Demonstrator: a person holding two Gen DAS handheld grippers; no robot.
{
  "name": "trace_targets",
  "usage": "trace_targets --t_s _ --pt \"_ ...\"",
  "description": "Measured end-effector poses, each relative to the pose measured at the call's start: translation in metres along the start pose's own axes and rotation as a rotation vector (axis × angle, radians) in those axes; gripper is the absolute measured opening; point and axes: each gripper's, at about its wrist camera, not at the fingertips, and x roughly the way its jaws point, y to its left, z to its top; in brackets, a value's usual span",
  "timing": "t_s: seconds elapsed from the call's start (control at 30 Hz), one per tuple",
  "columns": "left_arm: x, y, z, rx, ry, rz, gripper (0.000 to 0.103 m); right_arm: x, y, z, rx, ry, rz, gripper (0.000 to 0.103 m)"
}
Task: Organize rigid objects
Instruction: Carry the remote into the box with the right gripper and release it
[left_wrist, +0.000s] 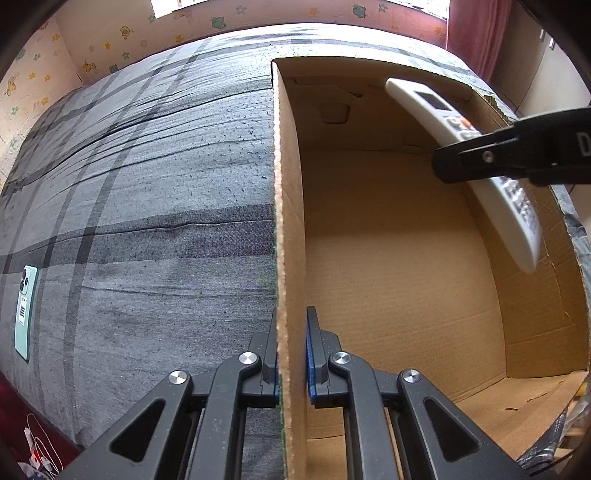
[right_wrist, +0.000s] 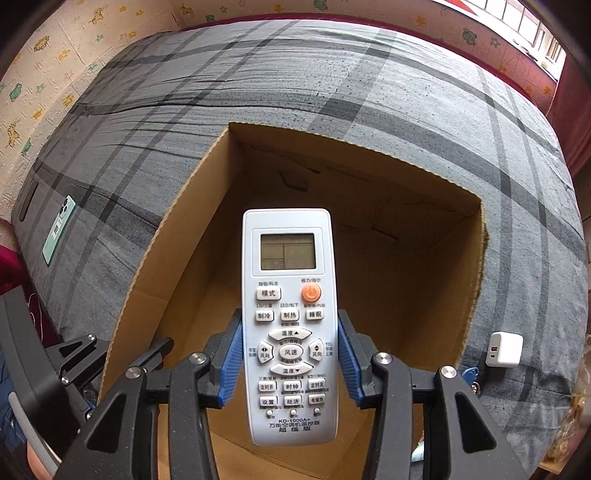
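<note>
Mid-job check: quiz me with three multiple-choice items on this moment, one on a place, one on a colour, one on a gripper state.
1. The left gripper is clamped on:
A. the cardboard box's wall
B. the phone
C. the charger

2. The remote control's power button is:
A. green
B. orange
C. blue

3. The right gripper is:
A. open and empty
B. shut on the remote control
C. out of view

Answers:
1 A: its pads pinch the cardboard box wall.
2 B: the remote control has an orange round button.
3 B: blue pads press both its sides, above the box.

White remote (right_wrist: 290, 325) — face up, above open cardboard box (right_wrist: 369, 177)
</note>
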Motion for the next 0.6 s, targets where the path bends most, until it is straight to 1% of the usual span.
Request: trace_targets --t_s 0.23,0.4,0.6 --pt "0.0 -0.002 0.0 -0.001 -0.001 0.0 0.01 0.04 0.005 0.011 0.019 0.061 0.028 0.05" --pt "-0.001 -0.003 0.0 0.0 -0.001 0.001 0.01 0.069 0.01 0.014 0.018 0.104 0.021 0.05" --pt "-0.001 -0.002 0.0 -0.001 -0.003 -0.002 0.01 0.09 0.01 0.014 0.027 0.132 0.041 0.05"
